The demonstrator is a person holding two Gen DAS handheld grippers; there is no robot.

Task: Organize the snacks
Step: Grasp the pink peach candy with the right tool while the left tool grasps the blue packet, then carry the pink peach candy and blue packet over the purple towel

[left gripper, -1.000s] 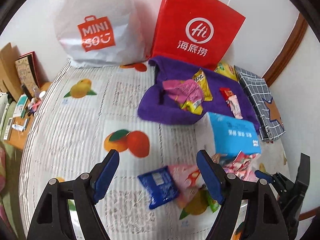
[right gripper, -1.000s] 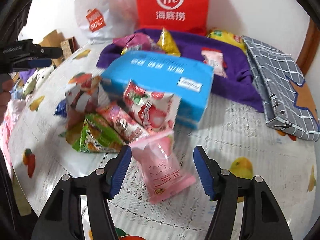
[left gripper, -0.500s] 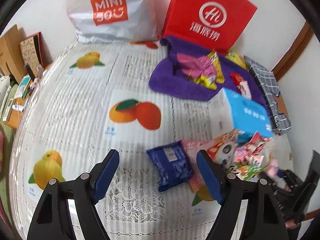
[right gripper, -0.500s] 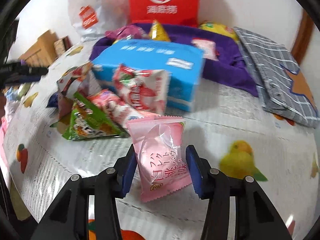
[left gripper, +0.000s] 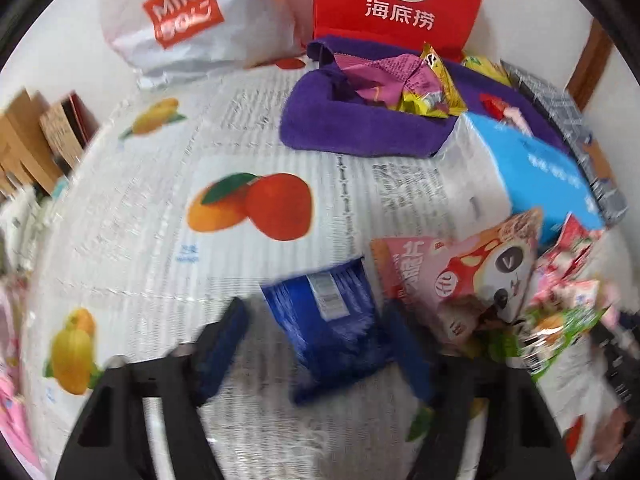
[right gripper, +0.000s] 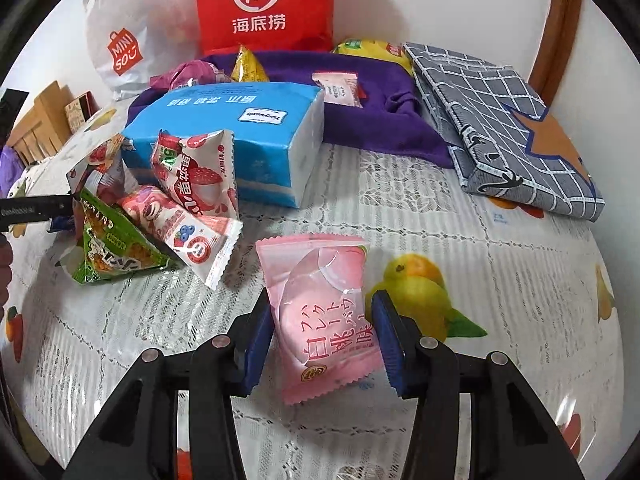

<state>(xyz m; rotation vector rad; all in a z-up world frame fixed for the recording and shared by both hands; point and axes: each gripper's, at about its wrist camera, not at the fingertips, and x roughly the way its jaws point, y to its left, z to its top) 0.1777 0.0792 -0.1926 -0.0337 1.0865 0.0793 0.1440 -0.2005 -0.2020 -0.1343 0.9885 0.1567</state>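
A blue snack packet [left gripper: 332,328] lies on the fruit-print tablecloth [left gripper: 248,208], between the fingers of my left gripper [left gripper: 320,340]. Its jaws are closing; the left pad still stands a little off the packet, and the view is blurred. My right gripper [right gripper: 322,344] is shut on a pink peach packet [right gripper: 320,312], with a pad on each long edge. A pile of packets sits beside it: a green one [right gripper: 116,248], a strawberry one [right gripper: 196,176] and a pink panda one [left gripper: 472,280]. The left gripper's black tip [right gripper: 36,210] shows at the left edge of the right wrist view.
A blue tissue pack [right gripper: 240,128] stands behind the pile. Further back a purple cloth [left gripper: 360,132] holds several snacks. A red paper bag [right gripper: 264,4] and a white shopping bag [left gripper: 188,20] lean on the wall. A grey checked pouch [right gripper: 508,132] lies at the right.
My left gripper has come down over the blue packet and its jaws have narrowed. My right gripper has closed onto the pink peach packet.
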